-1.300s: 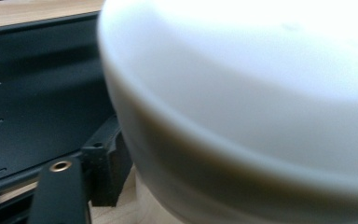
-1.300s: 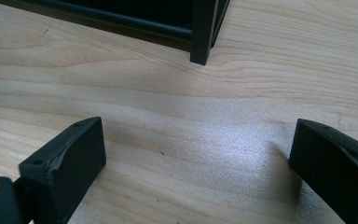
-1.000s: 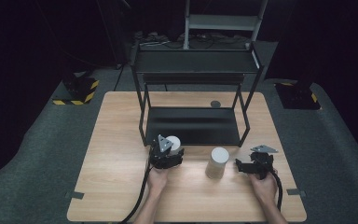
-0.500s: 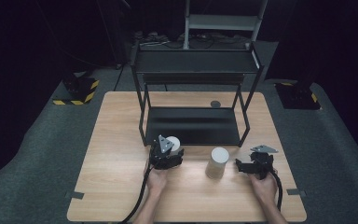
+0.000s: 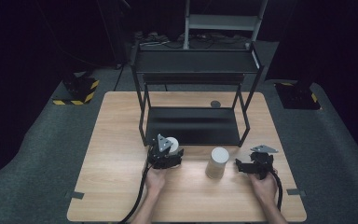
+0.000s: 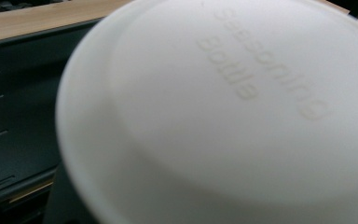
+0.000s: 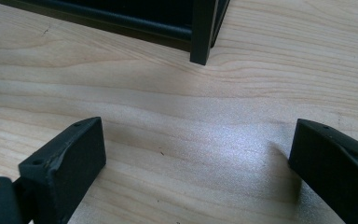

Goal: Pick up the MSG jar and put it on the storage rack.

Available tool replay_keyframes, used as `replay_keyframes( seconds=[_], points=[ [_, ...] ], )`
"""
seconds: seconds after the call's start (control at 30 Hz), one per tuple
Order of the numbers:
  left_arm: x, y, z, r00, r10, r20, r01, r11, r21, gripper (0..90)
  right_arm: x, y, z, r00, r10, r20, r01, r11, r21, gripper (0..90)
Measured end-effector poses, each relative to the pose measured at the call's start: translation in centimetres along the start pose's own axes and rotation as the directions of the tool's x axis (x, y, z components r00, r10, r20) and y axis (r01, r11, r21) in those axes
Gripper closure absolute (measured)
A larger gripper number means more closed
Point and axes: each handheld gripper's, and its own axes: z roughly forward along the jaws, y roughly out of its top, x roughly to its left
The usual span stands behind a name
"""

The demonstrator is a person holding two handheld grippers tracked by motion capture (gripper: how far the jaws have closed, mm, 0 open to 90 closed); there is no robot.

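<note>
From the high view I have my left gripper (image 5: 167,150) low over the near half of the wooden bench (image 5: 116,140), just in front of the black two-tier rack (image 5: 196,74), and a white bottle (image 5: 172,143) sits at its tip, right at the front edge of the rack's lower shelf (image 5: 191,126). In the left gripper view that white bottle comes so close to the lens that its round, blurred face covers most of the picture, with raised lettering that I read as "Seasoning Bottle"; the jaws themselves are hidden behind it, so I cannot tell whether they are clamped on it or merely set around it. Behind the bottle I see the dark shelf and a strip of bench beyond. A second bottle, a beige cylinder (image 5: 216,162), stands upright on the bench between my two hands, apart from both grippers and nearer the right one. My right gripper (image 7: 196,172) is low over bare wood beside it, near the rack's front right leg (image 7: 203,32); in the right gripper view its jaws stand wide apart with only bench between them. A small dark round disc (image 5: 215,103) lies on the bench behind the lower shelf.
</note>
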Motion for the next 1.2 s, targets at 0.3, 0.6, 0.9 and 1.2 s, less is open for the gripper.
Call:
replay_keyframes(
  seconds=[0.3, 0.6, 0.9, 1.2],
  points=[
    [0.5, 1.2, -0.8, 0.9997, 0.005, 0.024, -0.005, 1.0, 0.008, 34.7, 0.0, 0.0, 0.0, 1.0, 0.0, 0.0, 0.0, 1.0, 0.0, 3.0],
    [0.9, 2.6, -1.4, 0.9982, 0.005, 0.06, -0.006, 0.9998, 0.018, 34.9, 0.0, 0.0, 0.0, 1.0, 0.0, 0.0, 0.0, 1.0, 0.0, 2.9],
    [1.5, 4.8, -2.7, 0.9948, 0.004, 0.102, -0.006, 0.9998, 0.017, 35.1, 0.0, 0.0, 0.0, 1.0, 0.0, 0.0, 0.0, 1.0, 0.0, 2.9],
    [2.2, 7.1, -3.5, 0.9895, 0.006, 0.144, -0.011, 0.9993, 0.035, 35.2, 0.0, 0.0, 0.0, 1.0, 0.0, -0.001, 0.0, 1.0, 0.0, 3.0]
  ],
)
